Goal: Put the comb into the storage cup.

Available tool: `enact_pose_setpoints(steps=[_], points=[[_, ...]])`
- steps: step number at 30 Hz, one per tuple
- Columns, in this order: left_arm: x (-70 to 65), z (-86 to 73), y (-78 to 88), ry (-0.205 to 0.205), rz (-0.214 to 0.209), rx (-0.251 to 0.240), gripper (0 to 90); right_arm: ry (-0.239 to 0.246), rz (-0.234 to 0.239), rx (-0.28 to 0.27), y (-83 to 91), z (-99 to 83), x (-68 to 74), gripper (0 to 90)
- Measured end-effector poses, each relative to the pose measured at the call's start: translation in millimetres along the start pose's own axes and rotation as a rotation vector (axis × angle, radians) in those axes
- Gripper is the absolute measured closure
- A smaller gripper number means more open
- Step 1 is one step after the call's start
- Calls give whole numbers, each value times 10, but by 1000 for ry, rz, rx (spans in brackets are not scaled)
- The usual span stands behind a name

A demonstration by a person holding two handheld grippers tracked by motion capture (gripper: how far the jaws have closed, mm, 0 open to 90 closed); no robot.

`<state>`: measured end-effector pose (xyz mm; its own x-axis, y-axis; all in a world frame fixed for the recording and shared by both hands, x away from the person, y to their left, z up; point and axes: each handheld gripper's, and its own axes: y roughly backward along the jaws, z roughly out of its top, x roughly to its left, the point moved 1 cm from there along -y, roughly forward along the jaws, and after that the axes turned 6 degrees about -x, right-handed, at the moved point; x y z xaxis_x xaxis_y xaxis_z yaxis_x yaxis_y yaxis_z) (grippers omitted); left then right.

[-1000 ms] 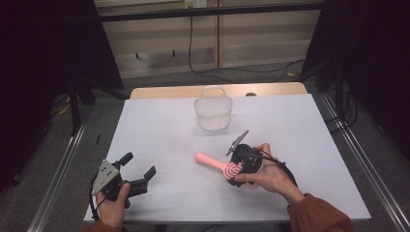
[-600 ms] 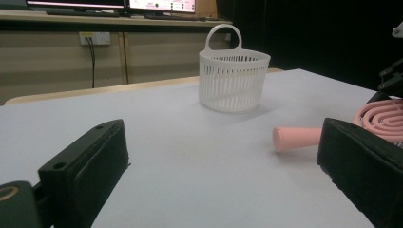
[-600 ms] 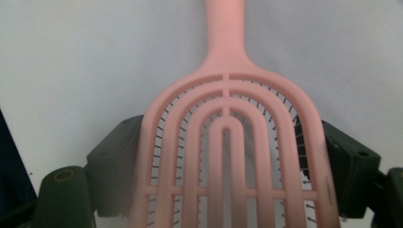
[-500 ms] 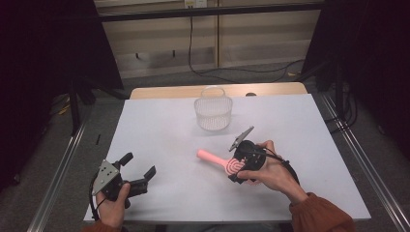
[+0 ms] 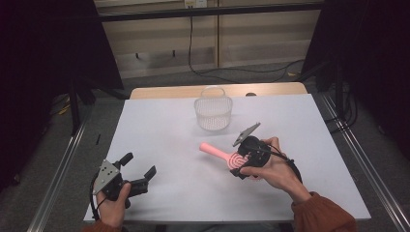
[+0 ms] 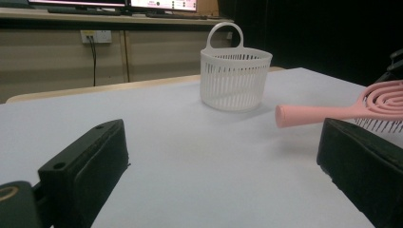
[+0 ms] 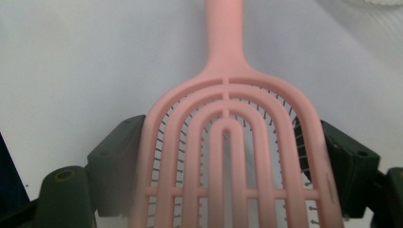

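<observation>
One pink hairbrush [image 5: 223, 155] lies right of the middle of the one white counter [image 5: 164, 140]. One white slatted basket [image 5: 212, 114] with a single loop handle stands at the far middle. There are two grippers: the left gripper [image 5: 141, 170] at the near left and the right gripper [image 5: 247, 162] at the near right, each with two black jaws. Two hands hold them, one apiece. On the far wall sits one power socket [image 6: 95, 36].
</observation>
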<state>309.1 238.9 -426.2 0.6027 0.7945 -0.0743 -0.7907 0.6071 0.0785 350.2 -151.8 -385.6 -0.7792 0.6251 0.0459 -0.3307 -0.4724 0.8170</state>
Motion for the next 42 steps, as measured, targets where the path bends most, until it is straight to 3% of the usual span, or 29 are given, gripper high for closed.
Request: enact_pose_setpoints(steps=[11, 12, 16, 19, 22, 29, 33, 38, 42], points=[[-42, 36, -119, -21, -81, 46, 9, -25, 3, -47, 133, 16, -43, 203], [-91, 66, -170, -28, -78, 71, 8, -25, -3, -53, 146, 18, -47, 203], [-180, 96, -231, -76, -114, 83, 17, -28, 5, -62, 170, 21, -54, 204], [-274, 117, -326, -114, -193, 90, 21, -27, 19, -69, 192, 34, -42, 204], [-309, 126, -377, -126, -200, 85, 32, -29, 25, -72, 202, 39, -39, 204], [-444, 172, -592, -218, -250, 95, 41, -33, 34, -76, 230, 56, -21, 205], [-540, 222, -712, -244, -289, 92, 46, -29, 33, -85, 241, 60, -25, 205], [-643, 265, -797, -288, -304, 62, 45, -38, 30, -85, 274, 51, -38, 205], [-729, 244, -872, -312, -315, 68, 46, -38, 30, -82, 278, 52, -35, 206]])
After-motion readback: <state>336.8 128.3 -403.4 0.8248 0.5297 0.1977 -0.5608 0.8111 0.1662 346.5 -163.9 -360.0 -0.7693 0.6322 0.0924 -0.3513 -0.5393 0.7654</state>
